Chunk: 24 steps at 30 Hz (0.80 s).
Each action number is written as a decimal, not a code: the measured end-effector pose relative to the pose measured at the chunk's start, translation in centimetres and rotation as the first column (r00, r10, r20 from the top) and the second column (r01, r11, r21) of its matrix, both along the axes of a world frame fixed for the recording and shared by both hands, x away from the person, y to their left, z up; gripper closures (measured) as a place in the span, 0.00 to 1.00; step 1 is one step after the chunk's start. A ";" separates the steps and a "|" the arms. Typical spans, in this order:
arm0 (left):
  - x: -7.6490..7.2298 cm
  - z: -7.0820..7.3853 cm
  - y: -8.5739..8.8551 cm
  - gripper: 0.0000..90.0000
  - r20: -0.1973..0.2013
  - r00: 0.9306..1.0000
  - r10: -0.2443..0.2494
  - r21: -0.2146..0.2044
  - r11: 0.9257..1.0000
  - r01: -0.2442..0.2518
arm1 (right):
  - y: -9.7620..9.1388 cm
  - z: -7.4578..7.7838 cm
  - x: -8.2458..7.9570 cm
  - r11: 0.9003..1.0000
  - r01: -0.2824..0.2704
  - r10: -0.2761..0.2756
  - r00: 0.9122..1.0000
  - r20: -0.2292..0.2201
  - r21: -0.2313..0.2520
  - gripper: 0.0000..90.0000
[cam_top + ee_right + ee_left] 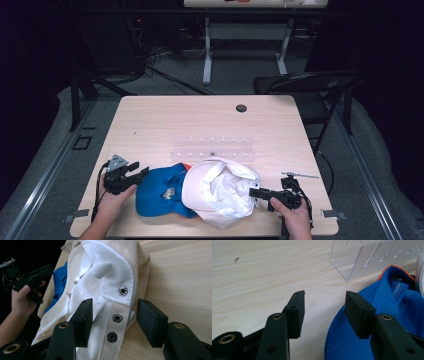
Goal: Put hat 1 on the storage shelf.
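Right gripper [260, 192]: lower right of the high view, fingers [83, 315] spread wide either side of the white cap's snap strap, pads clear of the cloth, nothing gripped.
Left gripper [134, 172]: lower left of the high view, fingers [297, 312] released, one over bare wood, the other just above the blue brim.
Progress: probably early or between steps; both caps lying loose and overlapped, neither held, sorting or placing seemingly still ahead.
White cap [220, 192]: lower centre of the high view, upside down, pale lining showing, three metal snaps [117, 317] along the back strap, crown rumpled, resting partly on the blue one.
Blue cap [160, 192]: lower centre-left, flat on the surface [150, 125], orange edge at its top, small logo visible.
Clear rack [212, 149]: just behind the caps, middle of the frame, slots unfilled.
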<state>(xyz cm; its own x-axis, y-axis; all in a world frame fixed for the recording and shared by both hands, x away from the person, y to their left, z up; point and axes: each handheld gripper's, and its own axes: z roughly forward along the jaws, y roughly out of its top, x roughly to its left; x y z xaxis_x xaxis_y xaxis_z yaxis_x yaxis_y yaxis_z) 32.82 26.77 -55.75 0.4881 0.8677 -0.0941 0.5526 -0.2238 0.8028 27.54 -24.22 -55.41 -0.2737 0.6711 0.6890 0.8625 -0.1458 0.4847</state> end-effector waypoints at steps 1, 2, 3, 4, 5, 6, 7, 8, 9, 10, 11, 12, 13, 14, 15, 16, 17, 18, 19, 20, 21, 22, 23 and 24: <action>0.0 0.0 0.0 0.57 0.000 1.000 0.000 0.000 1.000 0.000 | 0.1 -0.1 0.0 1.000 -0.005 0.005 1.000 -0.003 0.002 0.52; 0.0 0.0 0.0 0.57 -0.001 1.000 0.002 -0.003 1.000 -0.002 | 0.2 -0.2 0.1 1.000 -0.011 0.011 1.000 -0.008 -0.003 0.52; 0.0 0.0 0.0 0.57 -0.001 1.000 0.002 -0.003 1.000 -0.002 | 0.2 -0.2 0.1 1.000 -0.011 0.011 1.000 -0.008 -0.003 0.52; 0.0 0.0 0.0 0.57 -0.001 1.000 0.002 -0.002 1.000 -0.002 | 0.3 -0.2 0.2 1.000 -0.018 0.018 1.000 -0.012 0.005 0.52; 0.0 0.0 0.0 0.57 -0.001 1.000 0.002 -0.002 1.000 -0.002 | 0.5 -0.4 0.3 0.999 -0.034 0.034 0.999 -0.019 0.005 0.52; 0.0 0.0 0.0 0.57 -0.001 1.000 0.002 -0.002 1.000 -0.002 | 0.6 -0.6 0.4 0.999 -0.040 0.040 0.999 -0.023 0.009 0.52; 0.0 0.0 0.0 0.57 -0.001 1.000 0.002 -0.001 1.000 -0.002 | 0.6 -0.6 0.4 0.999 -0.040 0.040 0.999 -0.023 0.009 0.52; 0.0 0.0 0.0 0.57 0.000 1.000 0.002 -0.001 1.000 -0.002 | 0.8 -0.7 0.4 0.999 -0.038 0.039 0.999 -0.029 0.014 0.52; 0.0 0.0 0.0 0.57 0.000 1.000 0.002 -0.001 1.000 -0.002 | 0.9 -1.0 0.6 0.998 -0.053 0.054 0.998 -0.041 0.029 0.52; 0.0 0.0 0.0 0.57 0.000 1.000 0.002 -0.001 1.000 -0.002 | 0.9 -1.0 0.6 0.998 -0.053 0.054 0.998 -0.041 0.029 0.52; 0.0 0.0 0.0 0.57 0.000 1.000 0.002 -0.001 1.000 -0.002 | 1.0 -1.2 0.8 0.997 -0.060 0.063 0.997 -0.051 0.047 0.52; 0.0 0.0 0.0 0.57 0.000 1.000 0.002 -0.001 1.000 -0.002 | 1.0 -1.2 0.8 0.997 -0.060 0.063 0.997 -0.051 0.047 0.52; 0.0 0.0 0.0 0.57 0.001 1.000 0.003 -0.002 1.000 -0.003 | 1.0 -1.2 0.8 0.997 -0.062 0.065 0.997 -0.051 0.052 0.52; 0.0 0.0 0.0 0.57 0.002 1.000 0.002 0.000 1.000 -0.002 | 1.0 -1.2 0.8 0.997 -0.062 0.065 0.997 -0.051 0.052 0.52; 0.0 0.0 0.0 0.57 0.002 1.000 0.004 -0.001 1.000 -0.004 | 1.0 -1.0 0.7 0.996 -0.056 0.059 0.997 -0.050 0.064 0.52; 0.0 0.0 0.0 0.57 0.001 1.000 0.004 0.001 1.000 -0.004 | 1.0 -1.0 0.7 0.996 -0.056 0.059 0.997 -0.050 0.064 0.52; 0.0 0.0 0.0 0.57 0.000 1.000 0.007 -0.002 1.000 -0.007 | 0.9 -0.8 0.6 0.995 -0.061 0.065 0.997 -0.045 0.074 0.52; 0.0 0.0 0.0 0.57 -0.001 1.000 0.007 -0.002 1.000 -0.007 | 0.8 -0.6 0.5 0.994 -0.060 0.064 0.997 -0.041 0.091 0.52; 0.0 0.0 0.0 0.57 -0.001 1.000 0.007 -0.001 1.000 -0.007 | 0.8 -0.4 0.4 0.992 -0.058 0.062 0.997 -0.039 0.108 0.52; 0.0 0.0 0.0 0.57 0.001 1.000 0.006 -0.001 1.000 -0.006 | 0.7 0.0 0.3 0.990 -0.053 0.058 0.998 -0.038 0.132 0.53; 0.0 0.0 0.0 0.57 0.001 1.000 0.006 -0.001 1.000 -0.006 | 0.7 0.0 0.3 0.990 -0.053 0.058 0.998 -0.038 0.132 0.53; 0.0 0.0 0.0 0.57 0.002 1.000 0.006 -0.002 1.000 -0.006 | 0.6 0.3 0.3 0.988 -0.053 0.060 0.997 -0.041 0.147 0.54; 0.0 0.0 0.0 0.57 0.002 1.000 0.006 -0.001 1.000 -0.006 | 0.5 0.5 0.3 0.985 -0.057 0.065 0.997 -0.043 0.160 0.54; 0.0 0.0 0.1 0.57 0.001 1.000 0.007 0.000 1.000 -0.007 | 0.8 0.7 0.3 0.981 -0.016 0.027 0.998 -0.055 0.194 0.56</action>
<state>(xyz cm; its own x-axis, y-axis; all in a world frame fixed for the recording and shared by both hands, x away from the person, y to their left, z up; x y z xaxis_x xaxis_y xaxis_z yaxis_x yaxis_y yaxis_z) 32.82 26.83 -55.71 0.4824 0.8710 -0.0934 0.5529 -0.2200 0.8037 27.80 -23.40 -54.66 -0.2431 0.5178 0.8203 0.8918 -0.2133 0.3989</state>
